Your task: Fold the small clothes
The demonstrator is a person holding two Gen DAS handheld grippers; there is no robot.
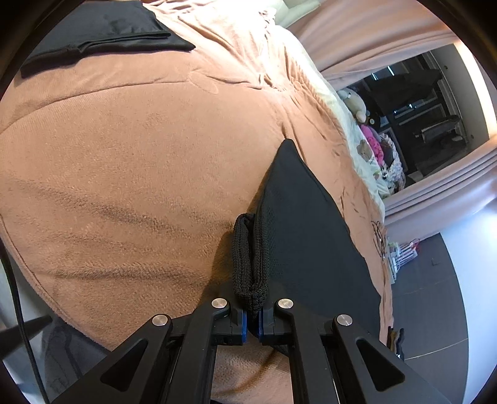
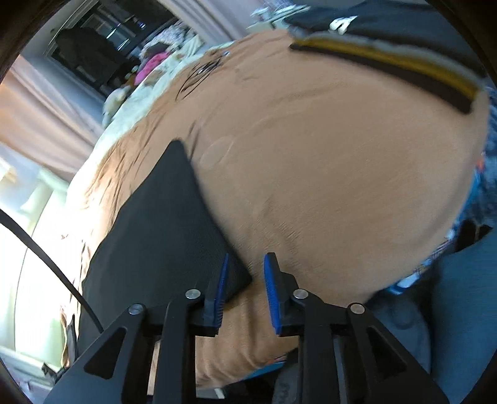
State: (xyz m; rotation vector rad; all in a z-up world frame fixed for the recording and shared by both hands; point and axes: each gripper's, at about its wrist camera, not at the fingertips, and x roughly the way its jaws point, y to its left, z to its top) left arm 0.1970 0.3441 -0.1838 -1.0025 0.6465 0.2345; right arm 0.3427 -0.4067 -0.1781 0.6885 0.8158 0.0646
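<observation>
A black garment [image 1: 304, 223] lay spread on the brown blanket [image 1: 130, 161], with a folded black pile [image 1: 102, 28] far beyond it. The left gripper [image 1: 253, 320] was clamped on the garment's ribbed knit edge [image 1: 248, 264]. The right gripper [image 2: 245, 295] stood with fingers apart at the garment's corner, pads not pressing it.

Both the left gripper [image 1: 253, 314] and the right gripper [image 2: 245, 292] are matte black linkage frames with triangular cut-outs, round silver pivot screws at the joints and ribbed blue pads on the fingers, with a black cable [image 2: 56, 261] trailing beside the right one.
</observation>
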